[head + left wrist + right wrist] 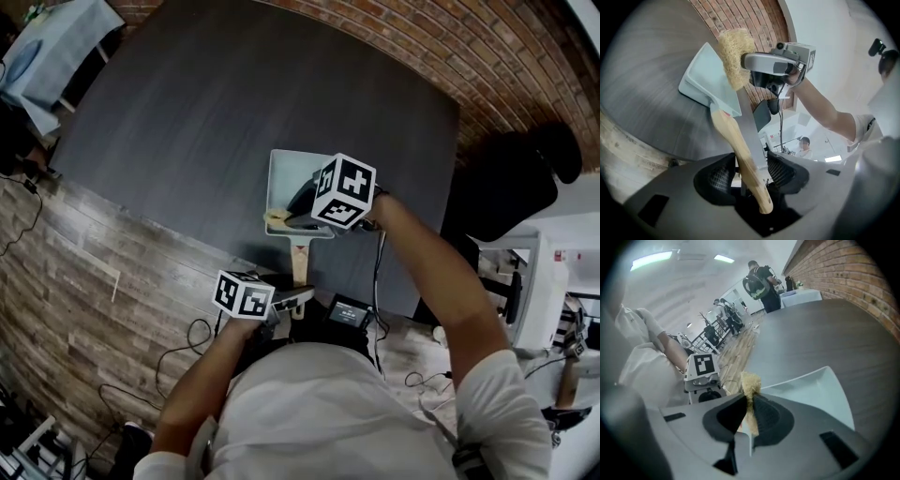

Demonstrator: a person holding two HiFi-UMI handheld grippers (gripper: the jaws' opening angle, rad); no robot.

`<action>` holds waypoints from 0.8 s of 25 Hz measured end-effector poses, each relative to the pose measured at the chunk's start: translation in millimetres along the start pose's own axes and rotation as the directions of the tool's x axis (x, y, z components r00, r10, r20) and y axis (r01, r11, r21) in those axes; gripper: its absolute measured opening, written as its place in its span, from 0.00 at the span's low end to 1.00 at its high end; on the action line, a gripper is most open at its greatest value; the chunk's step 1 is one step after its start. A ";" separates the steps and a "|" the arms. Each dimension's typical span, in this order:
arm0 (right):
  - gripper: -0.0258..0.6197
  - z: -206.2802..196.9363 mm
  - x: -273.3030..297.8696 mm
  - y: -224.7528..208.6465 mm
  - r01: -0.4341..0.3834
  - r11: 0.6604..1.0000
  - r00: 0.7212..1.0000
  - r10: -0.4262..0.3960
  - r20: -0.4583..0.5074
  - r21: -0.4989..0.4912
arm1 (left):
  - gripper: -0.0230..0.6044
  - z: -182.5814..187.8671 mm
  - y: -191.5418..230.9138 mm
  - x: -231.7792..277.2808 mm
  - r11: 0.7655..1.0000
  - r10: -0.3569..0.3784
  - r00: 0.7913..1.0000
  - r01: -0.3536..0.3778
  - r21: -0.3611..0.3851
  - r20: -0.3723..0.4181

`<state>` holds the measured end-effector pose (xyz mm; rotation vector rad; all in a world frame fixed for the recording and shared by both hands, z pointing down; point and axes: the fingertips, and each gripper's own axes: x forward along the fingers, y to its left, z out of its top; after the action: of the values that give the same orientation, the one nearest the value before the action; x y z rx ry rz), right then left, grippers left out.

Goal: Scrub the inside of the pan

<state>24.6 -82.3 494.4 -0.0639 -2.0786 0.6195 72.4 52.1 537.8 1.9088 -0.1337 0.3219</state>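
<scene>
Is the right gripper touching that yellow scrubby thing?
Touching. In the right gripper view, the fingers of the right gripper are pinched shut on the yellow scrubber, whose fibres stick out above them.

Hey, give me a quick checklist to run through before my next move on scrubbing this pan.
1. Right gripper jaws shut on scrubber: ok.
2. Left gripper clamping pan handle: not ok; the handle lies between the jaws, with a gap at one pad.
3. Pan resting on table: ok.
4. Scrubber touching pan's inside: cannot tell.
</scene>
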 end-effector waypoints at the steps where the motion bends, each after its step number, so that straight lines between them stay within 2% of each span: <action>1: 0.11 0.6 -4.3 -6.5 0.059 0.998 0.998 -0.059 0.009 -0.009 | 0.37 0.6 -1.2 1.8 1.000 -0.008 1.000 0.008 -0.005 0.004; 5: 0.11 -7.6 -16.4 -35.8 0.273 0.960 0.961 -0.275 -0.016 -0.063 | 0.38 -3.8 -4.1 10.9 1.000 -0.009 1.000 0.009 -0.005 -0.015; 9: 0.11 -14.0 -26.2 -61.1 0.421 0.901 0.904 -0.427 -0.038 -0.109 | 0.37 -11.5 -4.4 18.7 0.999 -0.009 0.999 0.008 -0.034 -0.034; 12: 0.11 -12.5 -33.0 -75.9 0.508 0.852 0.857 -0.515 -0.029 -0.130 | 0.33 -14.8 -3.5 20.2 0.999 0.001 0.999 -0.002 -0.044 -0.035; 14: 0.11 -9.9 -38.3 -87.2 0.569 0.808 0.815 -0.579 -0.022 -0.153 | 0.29 -14.1 0.2 19.2 0.998 0.015 1.000 -0.016 -0.056 -0.019; 20: 0.11 -17.0 -49.6 -122.9 0.724 0.630 0.647 -0.761 -0.040 -0.281 | 0.25 -11.3 1.1 20.7 0.996 0.020 1.000 -0.020 -0.092 0.009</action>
<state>89.7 -196.4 518.8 0.5840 -1.7878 -0.1626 90.1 63.6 548.4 1.8195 -0.1715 0.3146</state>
